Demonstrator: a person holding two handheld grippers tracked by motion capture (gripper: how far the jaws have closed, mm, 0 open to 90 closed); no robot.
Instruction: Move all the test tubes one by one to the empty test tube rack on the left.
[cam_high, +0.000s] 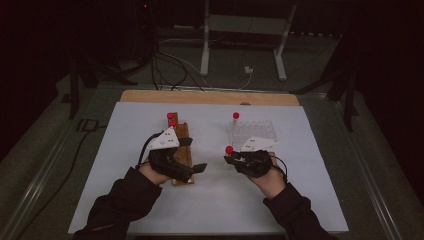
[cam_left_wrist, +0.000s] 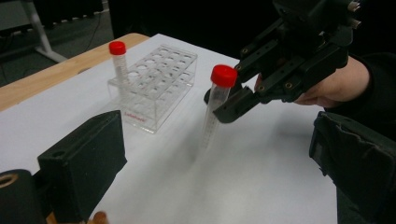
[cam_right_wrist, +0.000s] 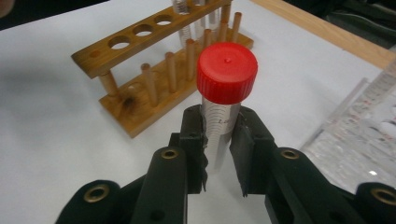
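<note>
Tube: we hold a clear red-capped tube (cam_right_wrist: 223, 100) just under its cap in the right gripper (cam_right_wrist: 218, 140), jaws clamped on it from both sides; it hangs upright above the table (cam_high: 220, 200), between the two racks.
Grip: pads bite high on the tube, so the long lower end can swing; we judge slow, level carrying best.
Step in hand: we read this as a transfer from the wooden rack (cam_right_wrist: 154, 60) to the clear plastic rack (cam_left_wrist: 156, 84); we should keep the tube vertical, line its tip over one free hole, then lower straight.
Left gripper: our left gripper (cam_high: 187, 157) hovers by the wooden rack's near end, jaws wide and holding nothing.
Clear rack: one red-capped tube (cam_left_wrist: 119, 63) already stands at its far corner; many holes look free.
Wooden rack: two red caps (cam_high: 171, 119) show at its far end; the near holes are bare.
In the way: the standing tube and the rack's rim could catch the tip; we should pick a hole well apart from it.
</note>
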